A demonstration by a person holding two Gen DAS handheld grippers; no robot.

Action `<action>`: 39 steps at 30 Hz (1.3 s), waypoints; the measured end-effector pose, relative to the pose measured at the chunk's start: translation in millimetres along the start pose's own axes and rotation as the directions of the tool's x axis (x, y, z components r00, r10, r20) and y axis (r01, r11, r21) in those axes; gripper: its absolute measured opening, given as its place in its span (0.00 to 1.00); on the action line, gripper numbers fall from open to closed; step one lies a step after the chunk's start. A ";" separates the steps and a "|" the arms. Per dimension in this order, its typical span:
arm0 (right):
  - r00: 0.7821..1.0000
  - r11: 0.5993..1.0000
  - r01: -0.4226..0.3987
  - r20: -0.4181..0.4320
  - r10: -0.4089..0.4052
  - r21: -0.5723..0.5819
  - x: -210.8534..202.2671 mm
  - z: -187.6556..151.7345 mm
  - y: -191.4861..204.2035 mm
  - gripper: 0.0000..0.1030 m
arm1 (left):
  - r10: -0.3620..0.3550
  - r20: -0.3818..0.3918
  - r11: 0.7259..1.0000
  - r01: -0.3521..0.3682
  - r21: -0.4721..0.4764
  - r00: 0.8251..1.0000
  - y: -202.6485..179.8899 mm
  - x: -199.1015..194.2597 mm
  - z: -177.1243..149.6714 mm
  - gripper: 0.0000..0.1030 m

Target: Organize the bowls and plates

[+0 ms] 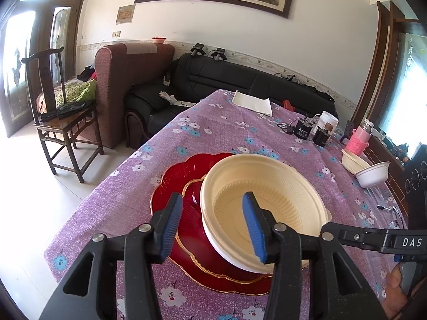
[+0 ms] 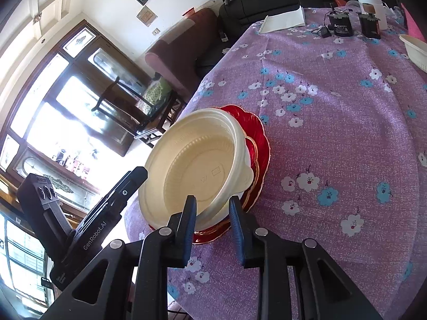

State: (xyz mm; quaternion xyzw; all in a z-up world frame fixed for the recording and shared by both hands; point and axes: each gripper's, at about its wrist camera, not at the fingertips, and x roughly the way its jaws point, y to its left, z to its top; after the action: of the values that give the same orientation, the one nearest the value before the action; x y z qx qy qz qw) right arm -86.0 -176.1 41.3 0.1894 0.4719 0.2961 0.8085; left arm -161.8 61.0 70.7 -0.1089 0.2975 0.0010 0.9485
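While both of our grippers hover at one stack, the cream bowl (image 1: 264, 202) sits nested in a white bowl (image 1: 226, 253) on two red plates (image 1: 170, 184), low in the centre of the left wrist view, on the purple flowered tablecloth (image 1: 213, 128). Our left gripper (image 1: 213, 229) has its jaws parted, straddling the bowl's near rim: one blue pad (image 1: 253, 229) sits inside the bowl, the other outside over the red plates, neither visibly pressing. In the right wrist view our right gripper (image 2: 212, 229) has its jaws narrowly parted about the rim at bottom centre; we cannot tell whether its pads (image 2: 237, 229) touch it. Two more bowls (image 1: 365, 168) stand at the right edge of the left view.
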 end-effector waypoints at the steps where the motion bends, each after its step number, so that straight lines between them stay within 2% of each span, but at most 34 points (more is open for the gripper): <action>1: 1.000 1.000 -0.002 0.005 0.002 0.002 -2.8 -0.8 -1.1 0.27 | 0.004 0.004 1.000 -0.004 0.000 1.000 -0.7 -1.3 1.2 0.45; 7: 0.999 1.000 -0.017 0.039 0.016 0.025 -23.5 -4.7 -12.9 0.27 | 0.010 0.039 1.000 -0.010 -0.001 0.999 -5.9 -14.4 7.8 0.45; 12: 0.996 0.997 -0.027 0.083 0.021 0.069 -44.6 -6.1 -31.9 0.27 | -0.033 0.047 0.996 0.029 0.078 0.998 -41.7 -22.4 8.2 0.47; 16: 0.992 0.991 -0.030 0.127 0.014 0.127 -65.2 -8.5 -58.4 0.27 | -0.082 0.025 0.985 0.077 0.152 0.996 -79.1 -22.0 1.8 0.49; 22: 0.980 0.974 -0.022 0.195 -0.023 0.227 -99.1 -17.2 -106.2 0.27 | -0.169 -0.057 0.947 0.178 0.267 0.984 -147.6 -9.4 -17.3 0.49; 28: 0.962 0.952 0.009 0.259 -0.092 0.307 -136.7 -28.4 -149.3 0.27 | -0.235 -0.165 0.896 0.279 0.346 0.958 -207.0 16.4 -39.1 0.49; 31: 0.951 0.941 0.025 0.282 -0.126 0.336 -151.7 -32.6 -165.7 0.27 | -0.243 -0.220 0.887 0.308 0.344 0.945 -226.6 40.3 -44.9 0.49; 36: 0.938 0.926 0.046 0.303 -0.170 0.375 -167.5 -37.3 -186.5 0.27 | -0.216 -0.261 0.886 0.302 0.353 0.941 -245.1 75.5 -50.6 0.49; 39: 0.936 0.921 0.055 0.301 -0.182 0.387 -170.4 -39.4 -192.8 0.27 | -0.232 -0.299 0.881 0.331 0.339 0.925 -251.0 94.6 -51.2 0.49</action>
State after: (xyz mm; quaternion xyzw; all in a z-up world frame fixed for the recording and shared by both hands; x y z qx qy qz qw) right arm -127.2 -432.2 20.3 0.3570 0.3875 0.1150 0.8421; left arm -96.1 -200.6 28.1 0.0369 0.3897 -0.2098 0.8960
